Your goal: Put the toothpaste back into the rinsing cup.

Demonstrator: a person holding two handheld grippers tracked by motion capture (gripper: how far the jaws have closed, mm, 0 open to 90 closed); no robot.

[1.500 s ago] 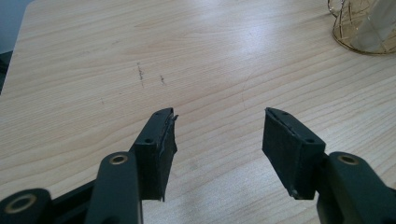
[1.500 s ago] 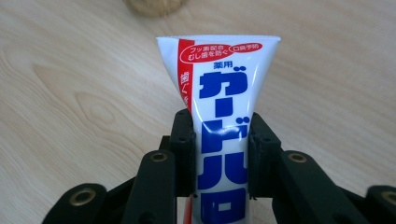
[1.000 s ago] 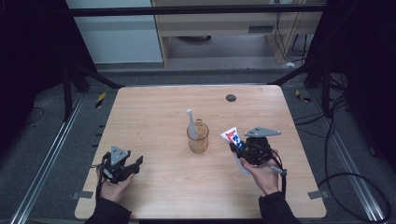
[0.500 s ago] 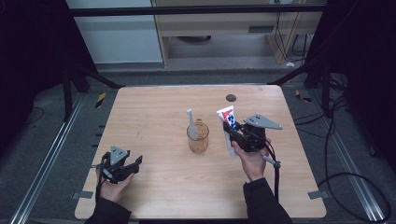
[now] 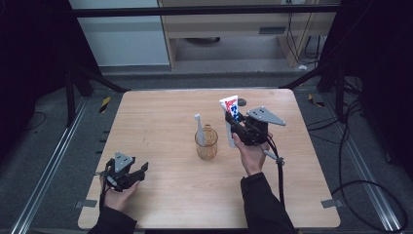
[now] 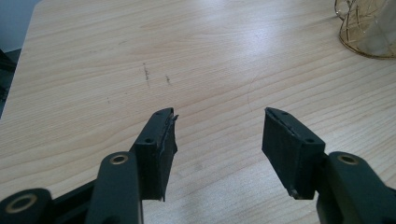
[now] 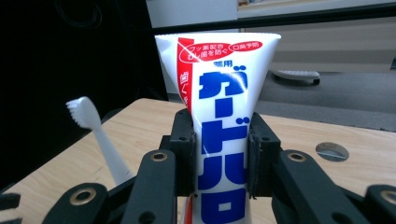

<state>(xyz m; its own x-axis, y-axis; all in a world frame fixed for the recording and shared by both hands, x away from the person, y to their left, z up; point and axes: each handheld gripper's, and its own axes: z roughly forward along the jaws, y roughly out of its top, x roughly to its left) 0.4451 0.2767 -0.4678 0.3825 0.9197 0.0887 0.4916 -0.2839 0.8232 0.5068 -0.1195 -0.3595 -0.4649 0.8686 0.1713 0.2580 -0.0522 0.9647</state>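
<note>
High view: right tool point(image 5: 233, 123) pinches the toothpaste tube point(image 5: 230, 113) upright, lifted off the surface point(image 5: 160, 117) just right of the glass cup point(image 5: 206, 142). Toothbrush point(image 5: 198, 127) already stands in the cup; tube likely goes in next. Left tool point(image 5: 140, 170) spread, idle, nothing between its jaws.

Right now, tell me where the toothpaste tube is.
In the high view the toothpaste tube stands upright off the table, clamped in the right gripper, just right of the glass cup holding the toothbrush.
</note>
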